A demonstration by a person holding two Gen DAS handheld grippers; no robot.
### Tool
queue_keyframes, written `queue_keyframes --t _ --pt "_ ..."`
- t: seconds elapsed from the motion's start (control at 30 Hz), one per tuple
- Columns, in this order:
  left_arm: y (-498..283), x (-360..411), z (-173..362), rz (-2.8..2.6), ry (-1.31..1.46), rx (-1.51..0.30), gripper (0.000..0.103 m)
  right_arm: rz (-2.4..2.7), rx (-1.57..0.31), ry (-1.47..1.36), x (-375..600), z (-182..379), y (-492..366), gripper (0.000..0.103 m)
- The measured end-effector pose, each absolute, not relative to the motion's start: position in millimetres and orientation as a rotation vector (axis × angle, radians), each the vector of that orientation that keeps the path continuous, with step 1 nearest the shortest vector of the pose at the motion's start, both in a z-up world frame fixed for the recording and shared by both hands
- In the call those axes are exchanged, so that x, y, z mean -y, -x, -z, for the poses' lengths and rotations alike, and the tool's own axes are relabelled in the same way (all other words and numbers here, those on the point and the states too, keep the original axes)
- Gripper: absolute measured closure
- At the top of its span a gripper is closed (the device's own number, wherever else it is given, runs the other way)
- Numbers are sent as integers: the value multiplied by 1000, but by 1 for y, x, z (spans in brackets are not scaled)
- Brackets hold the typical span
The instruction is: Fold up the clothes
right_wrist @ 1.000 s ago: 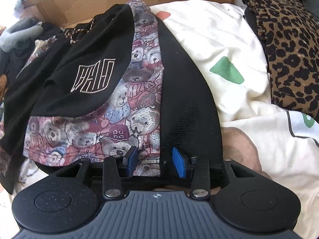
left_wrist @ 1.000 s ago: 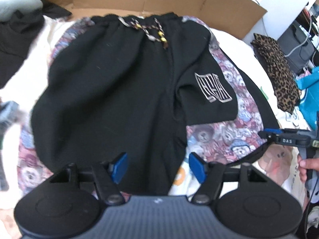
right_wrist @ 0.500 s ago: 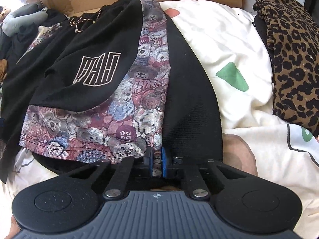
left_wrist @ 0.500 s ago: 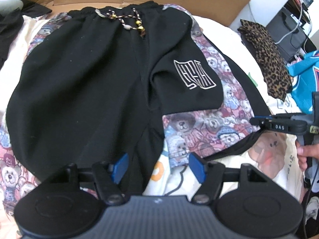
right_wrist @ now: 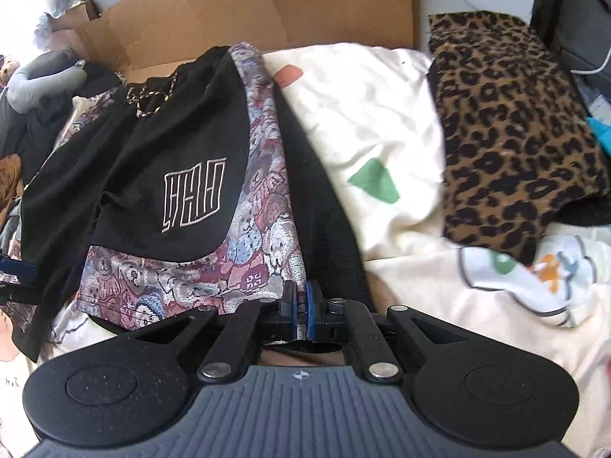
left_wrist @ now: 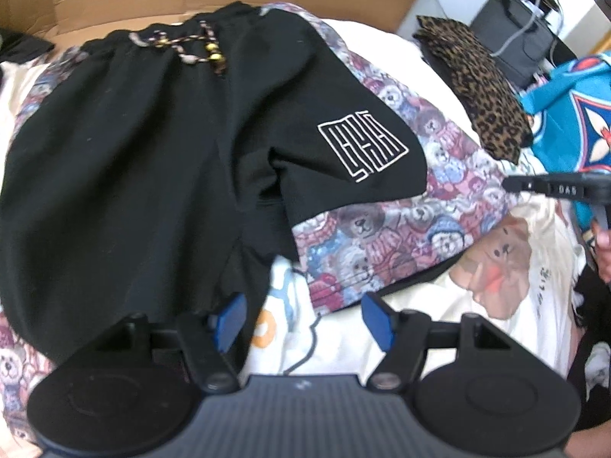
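Black shorts [left_wrist: 126, 160] with bear-print side panels [left_wrist: 412, 229] and a white logo [left_wrist: 362, 145] lie spread on a cream bedsheet [left_wrist: 508, 297], waistband and beaded drawstring [left_wrist: 202, 49] at the far side. My left gripper [left_wrist: 301, 315] hangs open over the crotch gap at the near hems, with nothing between its blue pads. My right gripper [right_wrist: 301, 307] is shut on the hem of the right leg where bear panel [right_wrist: 263, 221] meets black fabric [right_wrist: 324, 206], and lifts it slightly. In the left wrist view the right gripper [left_wrist: 511, 184] shows at the far right, a person's hand behind it.
A flattened cardboard box [right_wrist: 267, 11] lies behind the waistband. A folded leopard-print garment [right_wrist: 511, 126] rests to the right, a teal printed item [left_wrist: 573, 114] beyond it. Dark and grey clothes [right_wrist: 42, 80] are piled at the far left. Cream sheet [right_wrist: 382, 114] lies between shorts and leopard garment.
The right gripper shut on the hem of the right leg and rose with it. The left gripper slid rightwards along the near hems, staying open.
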State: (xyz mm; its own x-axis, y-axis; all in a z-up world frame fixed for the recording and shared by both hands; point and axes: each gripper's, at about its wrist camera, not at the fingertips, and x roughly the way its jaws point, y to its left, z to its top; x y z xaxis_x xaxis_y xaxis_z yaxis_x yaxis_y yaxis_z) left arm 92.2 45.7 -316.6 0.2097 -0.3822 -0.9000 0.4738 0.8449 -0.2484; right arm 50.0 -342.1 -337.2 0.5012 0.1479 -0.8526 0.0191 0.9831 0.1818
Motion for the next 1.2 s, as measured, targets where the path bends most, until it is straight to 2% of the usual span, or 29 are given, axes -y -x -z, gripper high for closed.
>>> queue_keyframes --t 0.6,0.97,1.07,1.2 --pt "-86 8 355 736 -133 -1266 33 33 -972 -232 405 317 -64 101" --pt "-87 -8 360 773 -61 -1272 33 76 -986 -224 427 331 -83 101" --pt "-89 -10 365 750 -38 -1279 42 88 -997 -236 431 339 -89 101" --pt "-93 -11 362 754 7 -1273 99 88 -1016 -239 433 347 -91 101"
